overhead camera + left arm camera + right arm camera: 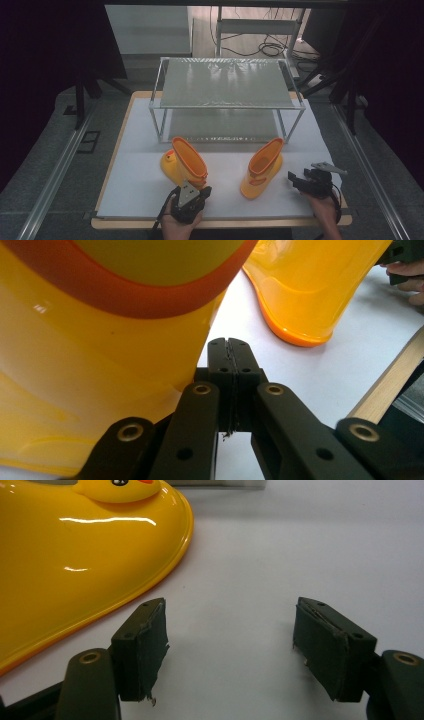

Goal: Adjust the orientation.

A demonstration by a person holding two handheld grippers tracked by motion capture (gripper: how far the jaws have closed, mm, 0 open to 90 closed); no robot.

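High view: two yellow rubber boots stand on my white table, in front of a wire shelf at frame centre. Left boot sits lower left of centre, right boot lower right of centre, well apart. My left gripper is at the bottom edge, just beside the left boot's near side. My right gripper sits lower right, near the right boot but apart from it.

Left gripper view: jaws pressed together with nothing between them. Left boot fills the left half of the frame, just beside the jaw tips; I cannot tell if it touches. Right boot is upper right.

Right gripper view: jaws spread wide over bare table, holding nothing. A boot's toe with a duck face lies upper left, close to the left jaw.
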